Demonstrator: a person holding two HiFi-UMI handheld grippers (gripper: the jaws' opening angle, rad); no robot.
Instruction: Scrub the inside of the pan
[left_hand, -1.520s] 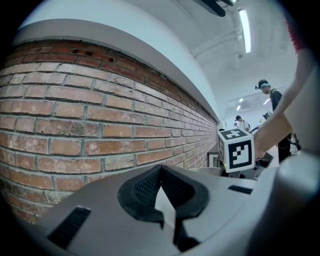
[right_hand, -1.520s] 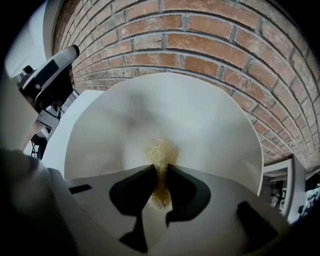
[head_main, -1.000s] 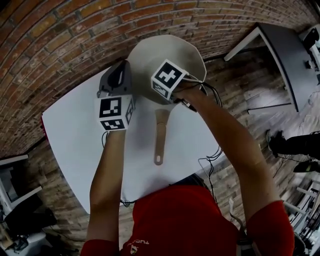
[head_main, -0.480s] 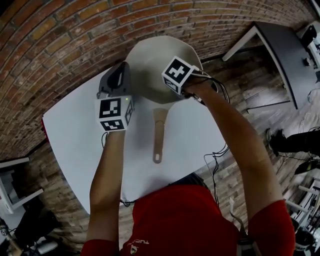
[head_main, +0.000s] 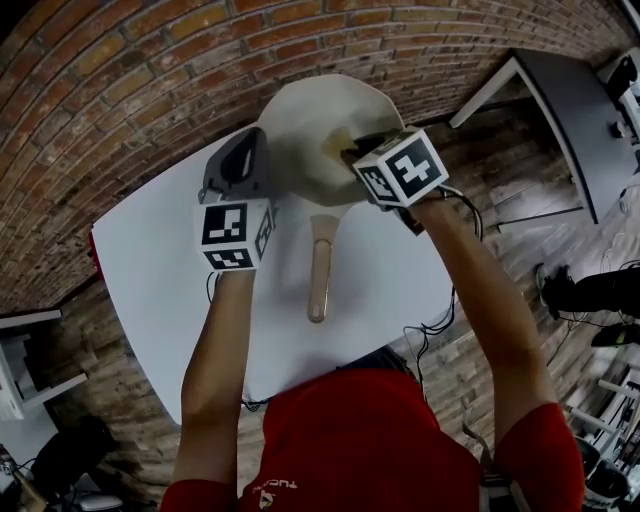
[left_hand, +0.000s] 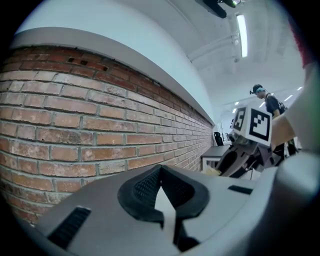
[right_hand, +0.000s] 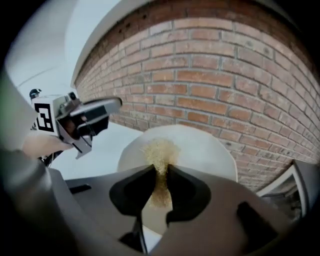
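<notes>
Brick wall (right_hand: 225, 75) behind, white worktop (head_main: 150, 260) in front of it. Pan (head_main: 300, 130) sits at the worktop's far edge near the wall, with its handle (head_main: 320, 270) pointing back at you. Right tongs (right_hand: 162, 170) are clamped on a yellowish scrubber (right_hand: 159, 150) over the pan's inside; can't tell if it touches. Left tongs (left_hand: 159, 170) are closed with nothing between them, just beside the pan's left rim; contact unclear. Pan looks rigid and smooth-coated, and will likely slide when you push, so brace it at the handle or rim. Scrubber looks soft and fibrous and will squash or slip, so grip it mid-body. Cables (head_main: 430, 320) trail off the worktop's right edge, near your right arm. Dark desk (head_main: 570, 100) is well apart.
</notes>
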